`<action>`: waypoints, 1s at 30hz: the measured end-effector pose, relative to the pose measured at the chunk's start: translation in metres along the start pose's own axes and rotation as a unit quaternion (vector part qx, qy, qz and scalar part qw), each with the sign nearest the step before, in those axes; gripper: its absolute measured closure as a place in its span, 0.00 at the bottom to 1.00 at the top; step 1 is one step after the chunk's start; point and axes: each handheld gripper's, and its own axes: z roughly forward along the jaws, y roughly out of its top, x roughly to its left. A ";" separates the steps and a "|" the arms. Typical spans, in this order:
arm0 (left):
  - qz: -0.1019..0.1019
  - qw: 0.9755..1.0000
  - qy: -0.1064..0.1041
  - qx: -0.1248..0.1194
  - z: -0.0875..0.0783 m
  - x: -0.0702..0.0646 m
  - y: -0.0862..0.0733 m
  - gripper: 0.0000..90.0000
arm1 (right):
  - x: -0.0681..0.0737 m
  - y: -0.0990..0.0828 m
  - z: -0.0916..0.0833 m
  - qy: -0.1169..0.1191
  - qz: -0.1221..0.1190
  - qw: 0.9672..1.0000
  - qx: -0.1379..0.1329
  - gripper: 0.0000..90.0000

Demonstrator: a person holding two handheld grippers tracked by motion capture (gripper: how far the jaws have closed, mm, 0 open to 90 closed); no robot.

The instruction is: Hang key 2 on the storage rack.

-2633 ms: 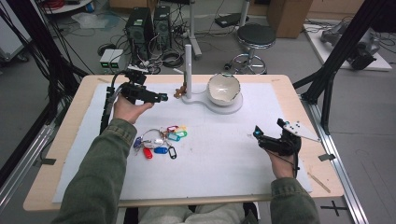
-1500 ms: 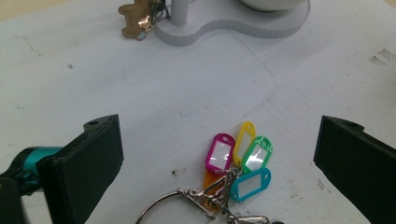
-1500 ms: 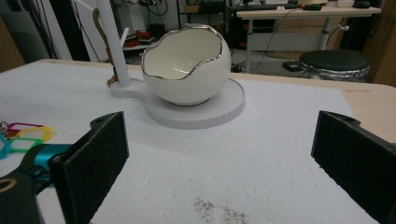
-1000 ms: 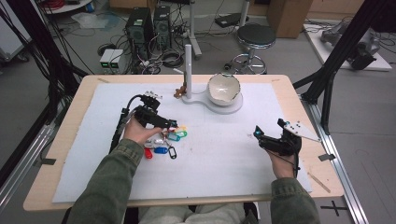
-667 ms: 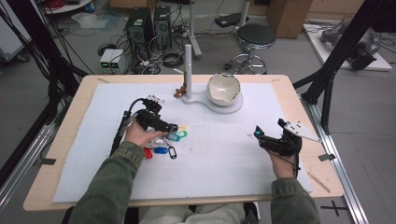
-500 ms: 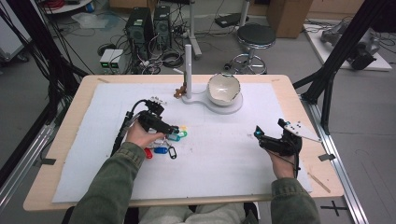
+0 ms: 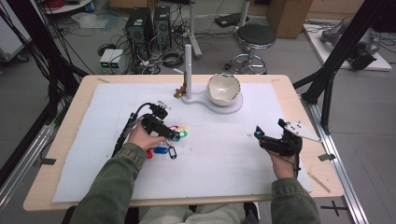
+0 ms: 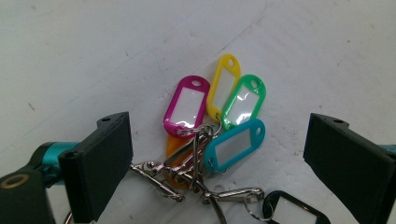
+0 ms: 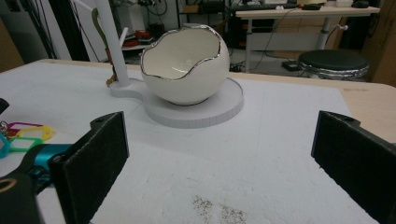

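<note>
A bunch of key tags (image 7: 169,140) lies on the mat (image 7: 219,163), left of centre, with the left gripper (image 7: 173,135) directly over it. Behind it, toward the far edge, a bowl (image 7: 223,88) sits on a stand base (image 7: 229,105), a post (image 7: 188,70) rising just left of it. The right gripper (image 7: 258,135) is well apart at the right, near the mat's edge.
</note>
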 end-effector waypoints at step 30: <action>0.029 0.999 0.010 0.036 0.006 -0.001 -0.004 0.72 | 0.000 0.000 0.000 0.004 0.001 1.000 0.000 0.03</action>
